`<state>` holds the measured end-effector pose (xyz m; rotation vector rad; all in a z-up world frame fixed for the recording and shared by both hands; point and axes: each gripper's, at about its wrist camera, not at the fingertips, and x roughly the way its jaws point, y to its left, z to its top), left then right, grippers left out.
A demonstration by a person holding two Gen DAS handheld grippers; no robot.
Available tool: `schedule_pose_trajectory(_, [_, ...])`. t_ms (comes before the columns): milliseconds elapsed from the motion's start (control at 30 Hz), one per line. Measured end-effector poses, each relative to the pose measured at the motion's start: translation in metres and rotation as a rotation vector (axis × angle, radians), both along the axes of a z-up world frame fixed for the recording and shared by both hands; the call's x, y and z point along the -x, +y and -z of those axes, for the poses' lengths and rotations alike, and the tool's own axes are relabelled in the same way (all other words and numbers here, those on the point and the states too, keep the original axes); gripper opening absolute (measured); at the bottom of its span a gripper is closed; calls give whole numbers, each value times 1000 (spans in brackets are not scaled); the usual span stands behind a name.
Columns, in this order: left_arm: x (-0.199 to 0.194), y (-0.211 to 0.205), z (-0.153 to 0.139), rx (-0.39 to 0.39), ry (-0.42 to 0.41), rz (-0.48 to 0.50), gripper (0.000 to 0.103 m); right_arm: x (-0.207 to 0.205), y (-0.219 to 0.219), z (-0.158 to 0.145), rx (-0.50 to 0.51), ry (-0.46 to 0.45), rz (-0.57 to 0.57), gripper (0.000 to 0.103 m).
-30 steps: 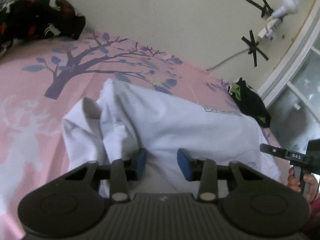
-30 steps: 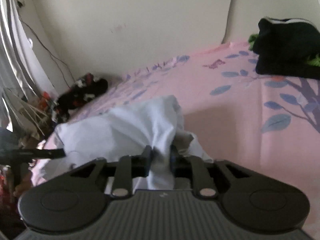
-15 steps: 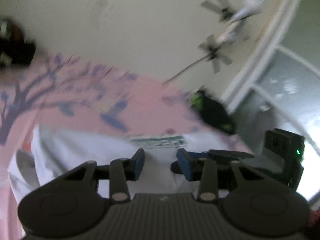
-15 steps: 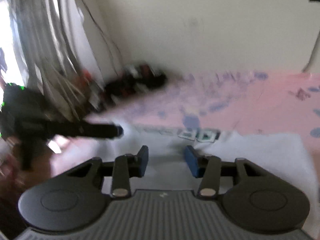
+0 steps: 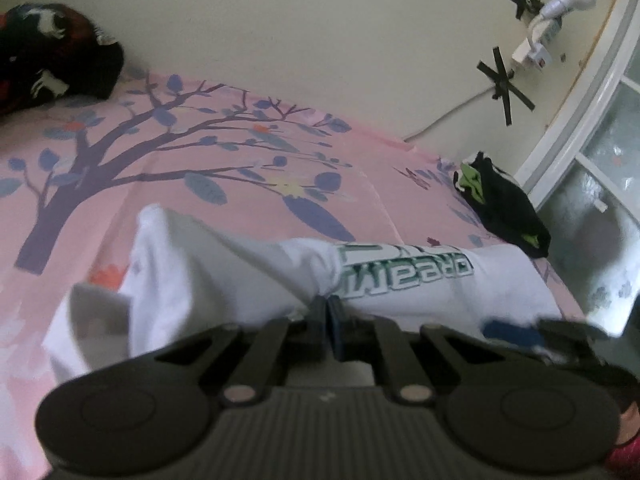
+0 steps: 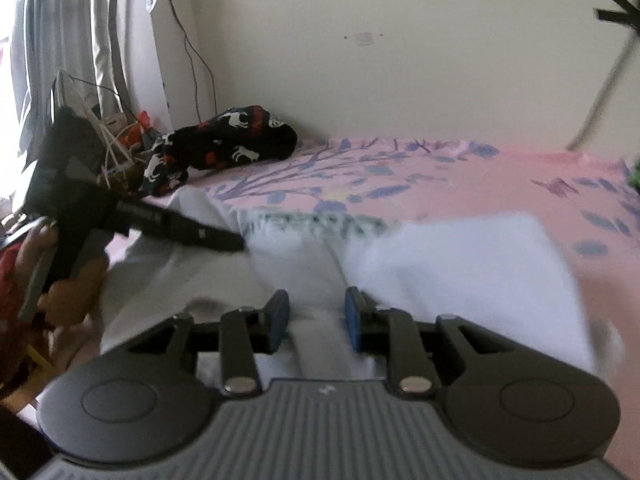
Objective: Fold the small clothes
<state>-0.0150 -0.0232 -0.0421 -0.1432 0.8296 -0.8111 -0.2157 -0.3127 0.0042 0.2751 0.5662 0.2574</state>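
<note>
A white shirt (image 5: 420,280) with a green print lies spread on the pink tree-print bedsheet (image 5: 168,160). My left gripper (image 5: 327,312) is shut, its pads pinching a raised fold of the shirt near the print. In the right wrist view the left gripper (image 6: 230,241) reaches in from the left, held by a hand (image 6: 68,300). My right gripper (image 6: 315,312) is closing on a ridge of the white shirt (image 6: 460,264); the fabric fills the gap between the blue pads. One blue fingertip of the right gripper (image 5: 512,330) shows low on the right in the left wrist view.
A dark patterned blanket (image 5: 52,60) is bunched at the bed's far corner (image 6: 224,144). A black-and-green garment (image 5: 504,208) lies near the window side. Curtains and clutter (image 6: 112,140) stand past the bed's left end. A taped lamp (image 5: 560,0) hangs on the wall.
The left jaws went from open to shut on the shirt. The right gripper let go of the bunched cloth, swung left, and narrowed around a new fold. The shirt's print now shows.
</note>
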Motion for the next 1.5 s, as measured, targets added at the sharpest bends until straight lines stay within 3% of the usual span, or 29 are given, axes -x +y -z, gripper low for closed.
schedule_pose_trajectory(100, [1, 12, -3, 39, 41, -23, 6, 34, -25, 1, -103, 29, 39, 17])
schedule_pose_trajectory(167, [8, 19, -12, 79, 53, -41, 10, 58, -53, -1, -233, 51, 100, 34])
schedule_pose_trajectory(233, [18, 20, -24, 148, 44, -9, 12, 83, -85, -4, -373, -14, 206, 56])
schedule_pose_trajectory(333, [29, 6, -36, 223, 42, 82, 20, 98, -126, 1, -509, 1, 369, 57])
schedule_pose_trajectory(433, [38, -20, -34, 194, 38, 152, 22, 88, -138, 15, -531, 86, 443, 57])
schedule_pose_trajectory(567, [33, -32, -11, 112, 107, 137, 19, 67, -123, 28, -543, 122, 391, 56])
schedule_pose_trajectory(667, [25, -18, 3, 127, 168, 102, 8, 47, -105, 24, -508, 120, 327, 56])
schedule_pose_trajectory(700, [24, -12, 6, 126, 175, 85, 5, 41, -100, 24, -509, 117, 306, 63])
schedule_pose_trajectory(767, [22, -5, 12, 121, 172, 59, 6, 24, -89, 22, -511, 140, 262, 50])
schedule_pose_trajectory(800, [21, -3, 14, 135, 174, 62, 6, 16, -85, 22, -543, 155, 234, 35])
schedule_pose_trajectory(867, [22, -3, 15, 139, 167, 58, 6, 3, -77, 9, -598, 135, 176, 34])
schedule_pose_trajectory(1033, [33, -6, 10, 102, 100, 64, 6, -21, -27, -72, -501, -38, -65, 33])
schedule_pose_trajectory(1133, [37, 17, 0, 145, 79, 53, 6, -47, 23, -103, -399, -49, -222, 32])
schedule_pose_trajectory(1167, [40, 32, -5, 171, 60, 38, 11, -55, 37, -107, -380, -42, -264, 32])
schedule_pose_trajectory(1267, [50, 88, -16, 227, 15, -28, 31, -81, 83, -107, -313, -5, -367, 28])
schedule_pose_trajectory(1433, [67, 181, -23, 266, 6, -268, 46, -120, 157, -69, -127, 142, -443, 22])
schedule_pose_trajectory(1500, [73, 205, -27, 302, -1, -338, 58, -131, 175, -51, -100, 186, -466, 24])
